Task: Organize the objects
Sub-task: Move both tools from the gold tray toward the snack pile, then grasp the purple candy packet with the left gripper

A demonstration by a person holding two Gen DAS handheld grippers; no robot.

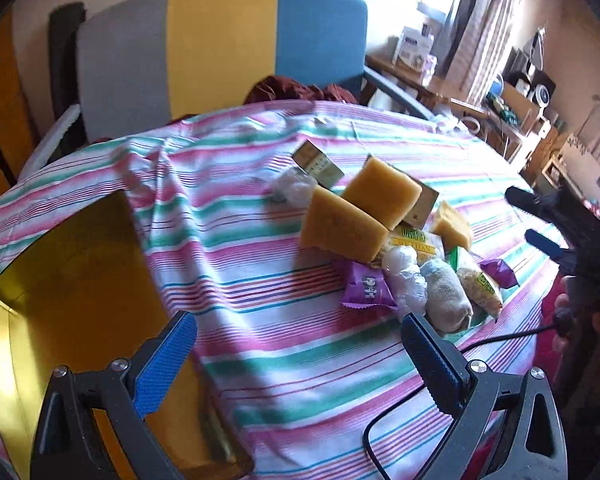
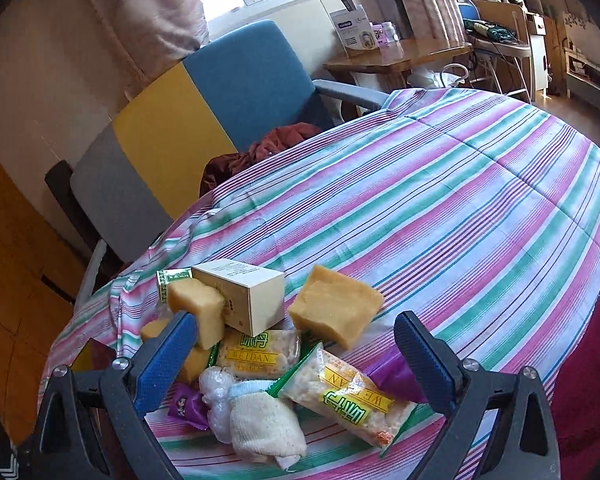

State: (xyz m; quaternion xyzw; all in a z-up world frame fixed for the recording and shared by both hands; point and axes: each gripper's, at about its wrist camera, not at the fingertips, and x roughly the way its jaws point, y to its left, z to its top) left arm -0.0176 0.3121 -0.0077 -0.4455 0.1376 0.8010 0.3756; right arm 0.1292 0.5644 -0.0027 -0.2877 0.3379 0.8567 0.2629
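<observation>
A heap of small things lies on the striped cloth [image 1: 284,360]: yellow sponges [image 1: 340,228] [image 2: 334,306], a small carton [image 2: 244,296], two Weidan cracker packs [image 2: 260,354] [image 2: 348,400], purple snack packets [image 1: 366,286], a rolled white sock [image 2: 264,424] and a wad of clear wrap [image 1: 404,276]. My left gripper [image 1: 300,360] stands open and empty, short of the heap. My right gripper [image 2: 296,360] is open over the heap's near side, holding nothing. It also shows in the left wrist view, as the right gripper [image 1: 534,220] beyond the heap.
An open yellow box [image 1: 72,280] sits at the left beside my left finger. A grey, yellow and blue chair [image 2: 204,92] with dark red cloth [image 2: 260,148] stands behind the table. A black cable [image 1: 400,412] trails over the near edge. A person's hand [image 1: 580,320] is at the right.
</observation>
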